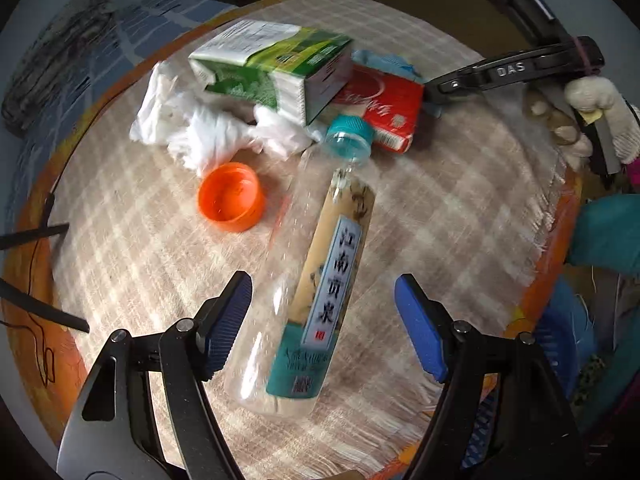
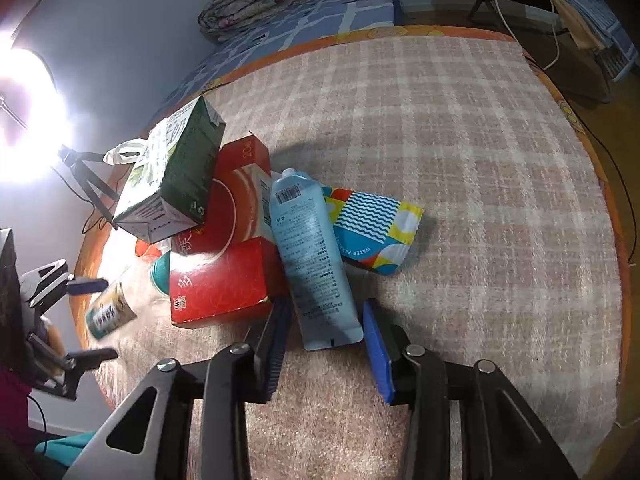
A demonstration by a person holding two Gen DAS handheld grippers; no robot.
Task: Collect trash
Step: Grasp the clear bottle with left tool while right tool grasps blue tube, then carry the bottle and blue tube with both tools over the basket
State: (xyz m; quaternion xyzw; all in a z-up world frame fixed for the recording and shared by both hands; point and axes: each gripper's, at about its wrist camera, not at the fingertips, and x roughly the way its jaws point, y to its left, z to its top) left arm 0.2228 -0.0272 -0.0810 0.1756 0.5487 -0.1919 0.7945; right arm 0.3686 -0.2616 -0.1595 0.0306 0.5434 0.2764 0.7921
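Observation:
In the left wrist view a clear plastic bottle (image 1: 316,272) with a teal cap lies on the checked cloth, its base between the open fingers of my left gripper (image 1: 320,320). An orange cap (image 1: 230,196), crumpled white plastic (image 1: 200,128), a green-white carton (image 1: 272,72) and a red box (image 1: 380,108) lie behind it. In the right wrist view my right gripper (image 2: 326,344) is open with the flat end of a pale blue tube (image 2: 312,256) between its fingertips. The red box (image 2: 224,248), the green carton (image 2: 172,176) and a patterned pouch (image 2: 372,228) lie beside the tube.
The round table (image 2: 400,34) has an orange rim under the checked cloth. A bright lamp on a tripod (image 2: 24,120) stands at the left. The right gripper and gloved hand (image 1: 576,112) show at the far right of the left wrist view. A bed (image 2: 304,12) lies behind.

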